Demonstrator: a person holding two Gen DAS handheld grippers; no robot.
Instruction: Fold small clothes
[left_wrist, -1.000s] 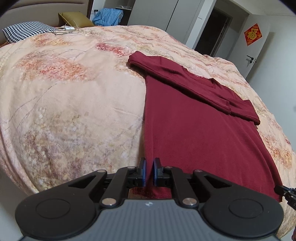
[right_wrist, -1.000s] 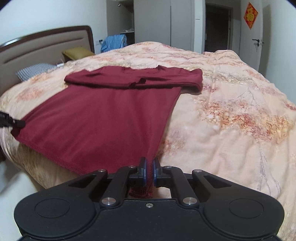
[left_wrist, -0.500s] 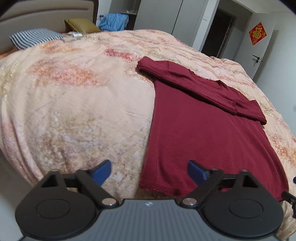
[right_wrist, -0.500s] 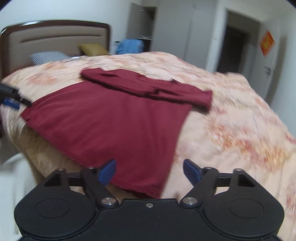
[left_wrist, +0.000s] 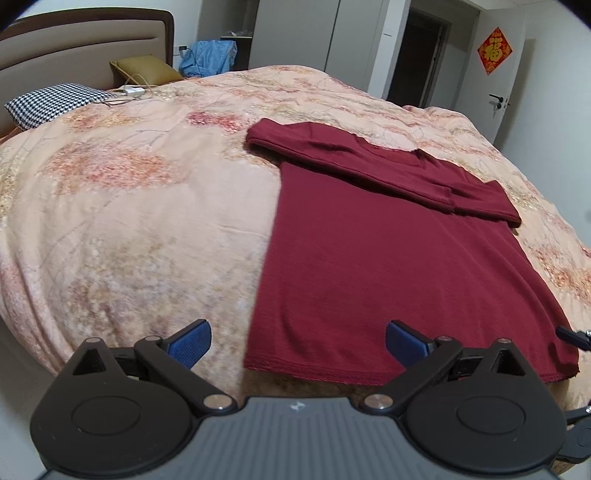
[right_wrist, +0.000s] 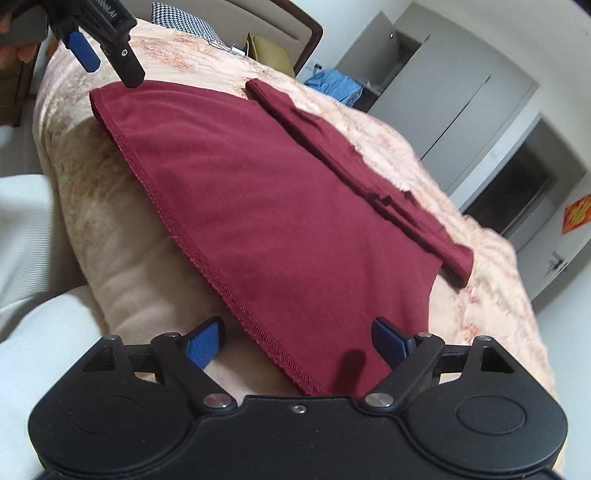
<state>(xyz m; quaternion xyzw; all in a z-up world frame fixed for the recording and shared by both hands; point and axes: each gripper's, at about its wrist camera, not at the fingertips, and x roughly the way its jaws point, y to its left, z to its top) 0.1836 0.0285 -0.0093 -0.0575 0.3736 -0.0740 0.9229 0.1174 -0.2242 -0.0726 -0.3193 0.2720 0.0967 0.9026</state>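
Open quilt (left_wrist: 140, 229) lies left of the red shirt (left_wrist: 369, 266); only a checked pillow (left_wrist: 51, 103) and charger (left_wrist: 131, 89) sit near the headboard (left_wrist: 74, 40).

The left gripper (left_wrist: 297, 341) has a matte black body with two round discs flanking a ribbed grey centre plate bearing a small pale logo. Silver pivot screws sit at the linkage joints; each finger ends in a textured blue pad (left_wrist: 190, 341). The right gripper (right_wrist: 297, 341) matches it — black discs, silver screws, blue pads (right_wrist: 205, 341) — with a plain black centre.
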